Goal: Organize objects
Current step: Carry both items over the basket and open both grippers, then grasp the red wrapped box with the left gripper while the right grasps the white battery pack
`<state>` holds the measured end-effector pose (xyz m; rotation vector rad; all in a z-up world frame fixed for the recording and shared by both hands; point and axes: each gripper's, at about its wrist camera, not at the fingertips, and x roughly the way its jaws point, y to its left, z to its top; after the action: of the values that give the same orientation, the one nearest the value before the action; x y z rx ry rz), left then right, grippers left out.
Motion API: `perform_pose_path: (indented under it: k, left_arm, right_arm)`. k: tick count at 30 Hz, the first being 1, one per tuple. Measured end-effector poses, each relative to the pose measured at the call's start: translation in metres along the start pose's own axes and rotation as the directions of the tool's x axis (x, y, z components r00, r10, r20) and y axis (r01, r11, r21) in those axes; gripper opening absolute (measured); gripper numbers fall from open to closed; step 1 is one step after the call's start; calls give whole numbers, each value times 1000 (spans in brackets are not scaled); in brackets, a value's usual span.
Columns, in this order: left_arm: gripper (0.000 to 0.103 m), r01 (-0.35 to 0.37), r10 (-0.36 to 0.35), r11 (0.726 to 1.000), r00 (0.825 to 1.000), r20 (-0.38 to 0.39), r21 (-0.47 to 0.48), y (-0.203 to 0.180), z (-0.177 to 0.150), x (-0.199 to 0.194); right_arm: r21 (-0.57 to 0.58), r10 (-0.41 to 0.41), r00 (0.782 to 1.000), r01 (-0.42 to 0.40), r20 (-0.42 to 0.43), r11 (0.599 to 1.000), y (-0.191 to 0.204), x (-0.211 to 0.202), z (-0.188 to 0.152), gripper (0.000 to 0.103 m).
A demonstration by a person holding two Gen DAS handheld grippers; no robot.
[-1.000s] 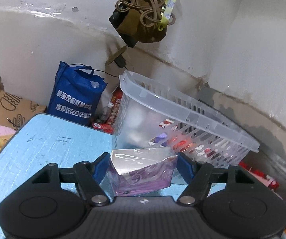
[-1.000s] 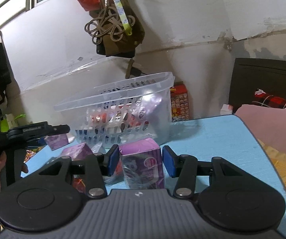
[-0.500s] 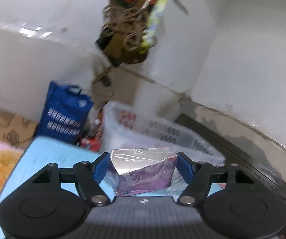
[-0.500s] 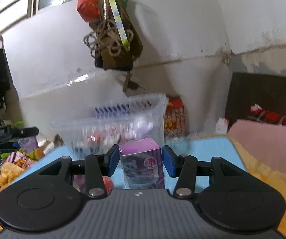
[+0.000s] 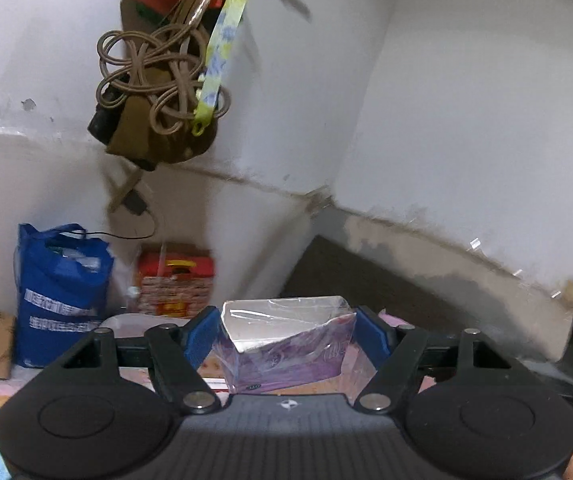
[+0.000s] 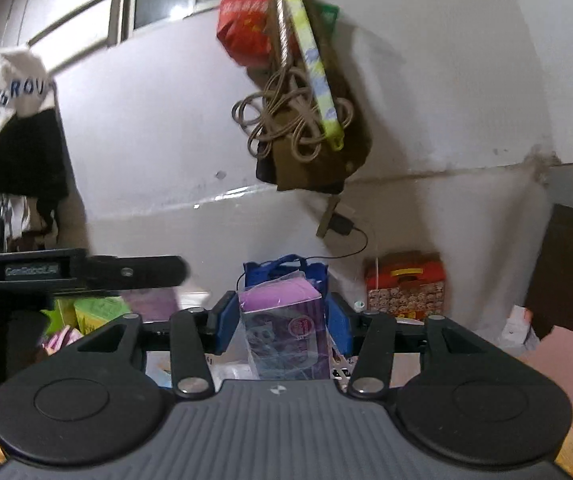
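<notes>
My left gripper (image 5: 286, 338) is shut on a purple toy box (image 5: 286, 348) wrapped in clear film, silver top face up, held high in the air. My right gripper (image 6: 280, 324) is shut on another purple toy box (image 6: 286, 336) with a clear window, also raised. The clear plastic basket shows only as a sliver of rim (image 5: 126, 322) below the left gripper and white lattice (image 6: 340, 376) under the right one. The left gripper's body (image 6: 78, 270) shows from the side in the right wrist view, with its purple box (image 6: 152, 304) beneath it.
A blue shopping bag (image 5: 60, 292) and a red printed carton (image 5: 176, 280) stand by the wall. A brown bag with coiled cord (image 5: 154, 92) hangs from the wall above. A dark headboard (image 5: 386, 280) runs along the right. Clothes (image 6: 10, 120) hang at the left.
Both grippers have risen and tilted upward with their boxes held. The blue table and most of the basket have dropped out of view below.
</notes>
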<state>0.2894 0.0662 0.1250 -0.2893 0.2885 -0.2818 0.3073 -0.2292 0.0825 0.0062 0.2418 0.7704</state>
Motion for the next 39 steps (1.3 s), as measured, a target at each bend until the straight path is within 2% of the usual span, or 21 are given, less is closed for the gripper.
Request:
perform_pose_path:
  k: [2, 4, 5, 6, 8, 12, 14, 16, 19, 22, 24, 26, 28, 32, 34, 36, 39]
  left_arm:
    - [94, -71, 71, 997, 997, -32, 15, 1, -6, 14]
    - [94, -88, 89, 996, 993, -77, 17, 7, -14, 21]
    - [94, -91, 91, 996, 992, -92, 4, 10, -17, 20]
    - [94, -85, 84, 996, 993, -88, -10, 13, -21, 13]
    - [94, -73, 71, 997, 996, -58, -29, 16, -27, -1]
    - [94, -56, 55, 998, 997, -49, -11, 11, -62, -45]
    - [94, -33, 34, 999, 997, -64, 9, 7, -94, -70]
    - [94, -23, 23, 1000, 994, -111, 5, 4, -127, -88]
    - [94, -48, 40, 998, 985, -168, -44, 4, -163, -103]
    - [94, -22, 13, 999, 984, -177, -45, -2, -185, -112]
    - [94, 4, -18, 998, 981, -192, -70, -3, -192, -111]
    - [94, 35, -51, 996, 978, -203, -81, -7, -197, -108]
    - [94, 20, -33, 998, 977, -209, -62, -14, -201, -104]
    - [94, 3, -13, 999, 975, -223, -48, -19, -205, -91]
    - [94, -41, 30, 998, 971, -239, -41, -17, -207, -85]
    - [94, -51, 36, 997, 972, -233, -58, -12, -207, -86]
    - [93, -58, 43, 996, 977, -210, -68, -5, -205, -92]
  right_arm:
    - [-20, 16, 1000, -17, -21, 1000, -1, 11, -7, 97]
    - [-20, -28, 1000, 28, -8, 999, -5, 8, -13, 99]
    - [4, -40, 999, 40, 4, 999, -8, 2, -16, 103]
    - [38, -30, 1000, 30, 9, 999, -12, -4, -19, 103]
    - [92, 2, 1000, -3, 7, 996, -18, -17, -28, 103]
    - [186, -62, 996, 72, -60, 980, -12, -52, -63, 103]
    - [216, -75, 990, 99, -115, 971, -2, -73, -93, 103]
    - [238, -48, 991, 76, -123, 968, 13, -99, -126, 103]
    - [269, -33, 989, 72, -145, 961, 32, -122, -158, 102]
    - [246, -38, 979, 87, -198, 965, 47, -127, -175, 91]
    - [192, -55, 968, 105, -246, 976, 52, -121, -174, 79]
    - [176, -58, 966, 104, -251, 979, 56, -122, -176, 78]
    - [177, -58, 966, 104, -250, 979, 56, -121, -177, 78]
    - [145, -57, 954, 104, -295, 984, 60, -109, -183, 78]
    - [149, -53, 957, 99, -284, 984, 61, -108, -186, 77]
    - [133, -74, 957, 115, -280, 984, 62, -110, -187, 72]
    - [130, -81, 959, 120, -273, 984, 61, -113, -188, 72]
